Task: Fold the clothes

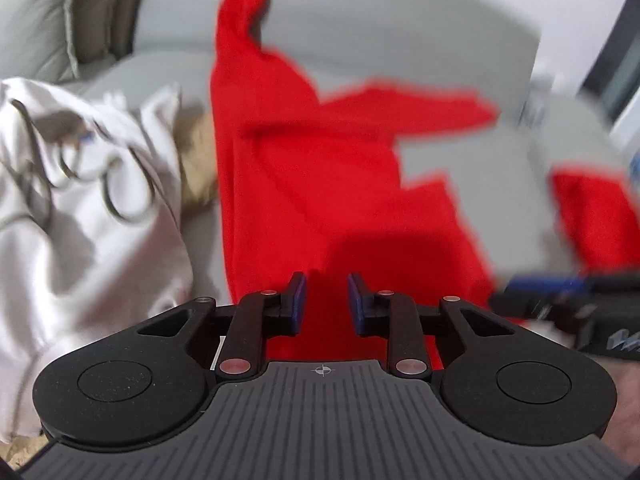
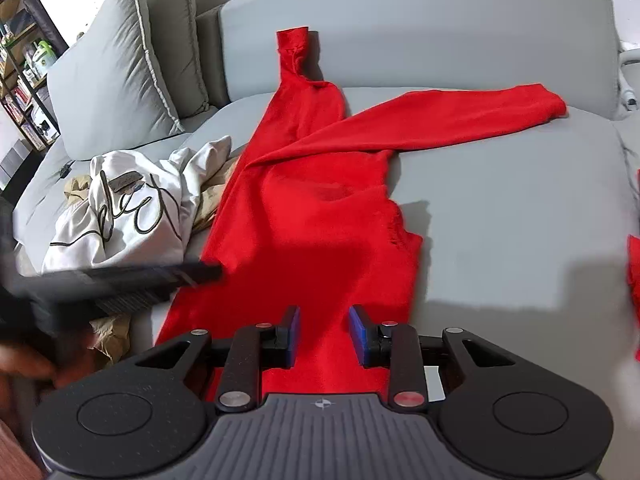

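Observation:
A red long-sleeved sweater [image 1: 304, 184] [image 2: 312, 216] lies spread on the grey sofa seat [image 2: 500, 208]. One sleeve [image 2: 460, 116] stretches to the right, and a narrow part [image 2: 294, 52] runs up the backrest. My left gripper [image 1: 326, 286] hovers over the near hem, open, with red cloth showing through the gap and nothing pinched. My right gripper [image 2: 324, 316] is over the same hem further right, also open and empty. Each gripper shows blurred in the other's view: the right gripper [image 1: 560, 296], the left gripper [image 2: 188, 274].
A crumpled white garment [image 1: 80, 200] [image 2: 132, 216] with dark lettering lies left of the sweater, on a tan garment [image 2: 212, 196]. Grey cushions [image 2: 112, 80] lean at the back left. Another red piece [image 2: 634, 272] is at the far right. A bookshelf [image 2: 24, 60] stands beyond the sofa.

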Tool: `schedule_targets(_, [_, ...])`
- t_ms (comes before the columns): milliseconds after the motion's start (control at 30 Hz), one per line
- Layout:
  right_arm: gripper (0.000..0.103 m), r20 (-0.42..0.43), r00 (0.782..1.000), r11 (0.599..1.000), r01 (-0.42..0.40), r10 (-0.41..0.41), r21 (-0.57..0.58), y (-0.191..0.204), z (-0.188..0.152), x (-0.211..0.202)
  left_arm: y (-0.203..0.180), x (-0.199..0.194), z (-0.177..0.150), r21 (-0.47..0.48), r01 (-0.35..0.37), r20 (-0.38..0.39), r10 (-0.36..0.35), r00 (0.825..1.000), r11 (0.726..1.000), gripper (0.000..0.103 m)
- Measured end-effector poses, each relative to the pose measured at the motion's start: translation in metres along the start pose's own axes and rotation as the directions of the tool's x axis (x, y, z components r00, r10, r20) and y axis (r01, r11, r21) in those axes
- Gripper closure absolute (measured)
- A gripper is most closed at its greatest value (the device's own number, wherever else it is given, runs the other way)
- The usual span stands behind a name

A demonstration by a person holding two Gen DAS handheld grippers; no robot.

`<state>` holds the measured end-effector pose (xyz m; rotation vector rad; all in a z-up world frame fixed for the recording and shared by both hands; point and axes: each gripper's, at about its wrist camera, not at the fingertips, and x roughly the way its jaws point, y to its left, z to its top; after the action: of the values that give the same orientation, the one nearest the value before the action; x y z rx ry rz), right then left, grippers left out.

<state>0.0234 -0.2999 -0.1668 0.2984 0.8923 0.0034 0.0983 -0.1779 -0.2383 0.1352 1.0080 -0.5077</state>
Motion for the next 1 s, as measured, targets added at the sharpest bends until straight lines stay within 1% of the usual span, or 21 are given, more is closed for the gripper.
schedule_targets(33, [0.073, -0.018, 1.0, 1.0, 0.005, -0.005, -0.009, 0.001, -0.003, 0.007, -0.002, 0.001, -0.001, 0.018, -0.019, -0.005, 0.019, 1.0, 1.0, 0.08])
schedule_targets(67, [0.073, -0.041, 0.999, 1.0, 0.015, -0.016, -0.019, 0.002, -0.006, 0.013, -0.005, 0.0, -0.002, 0.04, -0.041, -0.006, 0.041, 0.999, 0.998, 0.08])
schedule_targets(133, [0.078, -0.08, 0.995, 0.998, 0.057, -0.06, -0.038, -0.001, -0.013, 0.02, -0.009, -0.003, -0.003, 0.067, -0.095, -0.004, 0.095, 0.995, 0.993, 0.08])
schedule_targets(167, [0.083, -0.099, 0.991, 0.996, 0.08, -0.084, -0.048, -0.003, -0.017, 0.023, -0.008, -0.005, -0.004, 0.065, -0.104, 0.004, 0.104, 0.995, 0.992, 0.08])
schedule_targets(233, [0.083, -0.1, 0.991, 0.996, 0.079, -0.083, -0.042, -0.005, -0.015, 0.02, -0.004, -0.011, -0.002, 0.044, -0.105, 0.037, 0.103, 0.994, 0.994, 0.078])
schedule_targets(267, [0.082, -0.095, 0.992, 0.996, 0.078, -0.082, -0.041, -0.005, -0.013, 0.019, -0.001, -0.015, 0.001, 0.031, -0.112, 0.061, 0.11, 0.992, 0.993, 0.073])
schedule_targets(333, [0.082, -0.03, 0.996, 0.995, 0.08, -0.082, -0.063, -0.001, -0.001, 0.01, 0.003, -0.026, 0.006, -0.006, -0.132, 0.11, 0.131, 0.985, 0.991, 0.067])
schedule_targets(400, [0.081, 0.02, 0.996, 0.994, 0.086, -0.085, -0.067, 0.002, 0.011, 0.007, 0.01, -0.033, 0.024, -0.076, -0.15, 0.17, 0.161, 0.972, 0.986, 0.066])
schedule_targets(467, [0.081, 0.065, 0.995, 0.996, 0.079, -0.076, -0.042, 0.004, 0.028, 0.005, 0.02, -0.038, 0.042, -0.144, -0.157, 0.22, 0.187, 0.958, 0.977, 0.065])
schedule_targets(567, [0.08, 0.106, 0.994, 0.999, 0.032, -0.036, 0.033, 0.001, 0.057, 0.008, 0.04, -0.052, 0.068, -0.231, -0.174, 0.263, 0.233, 0.936, 0.957, 0.065])
schedule_targets(600, [0.074, 0.112, 0.994, 0.997, 0.012, -0.02, 0.071, -0.002, 0.066, 0.012, 0.047, -0.052, 0.077, -0.253, -0.179, 0.268, 0.246, 0.931, 0.951, 0.065])
schedule_targets(633, [0.071, 0.118, 0.993, 0.993, -0.012, -0.002, 0.118, -0.007, 0.077, 0.017, 0.052, -0.051, 0.087, -0.266, -0.181, 0.27, 0.253, 0.929, 0.947, 0.065])
schedule_targets(700, [0.071, 0.116, 0.993, 0.977, -0.052, 0.028, 0.206, -0.014, 0.096, 0.03, 0.06, -0.044, 0.107, -0.278, -0.18, 0.262, 0.255, 0.931, 0.943, 0.066])
schedule_targets(733, [0.071, 0.112, 0.993, 0.965, -0.075, 0.048, 0.253, -0.017, 0.105, 0.04, 0.064, -0.038, 0.118, -0.277, -0.169, 0.251, 0.241, 0.937, 0.946, 0.066])
schedule_targets(767, [0.071, 0.108, 0.992, 0.95, -0.096, 0.067, 0.297, -0.021, 0.114, 0.051, 0.068, -0.029, 0.128, -0.27, -0.148, 0.234, 0.214, 0.948, 0.951, 0.066])
schedule_targets(833, [0.071, 0.097, 0.99, 0.919, -0.128, 0.099, 0.372, -0.026, 0.128, 0.073, 0.071, -0.013, 0.14, -0.245, -0.133, 0.204, 0.185, 0.961, 0.96, 0.066])
schedule_targets(933, [0.069, 0.06, 0.99, 0.878, -0.138, 0.124, 0.458, -0.028, 0.142, 0.115, 0.07, 0.018, 0.154, -0.166, -0.15, 0.151, 0.175, 0.973, 0.975, 0.066])
schedule_targets(1000, [0.069, 0.047, 0.99, 0.845, -0.14, 0.136, 0.515, -0.028, 0.144, 0.14, 0.074, 0.036, 0.162, -0.139, -0.149, 0.129, 0.167, 0.977, 0.979, 0.066])
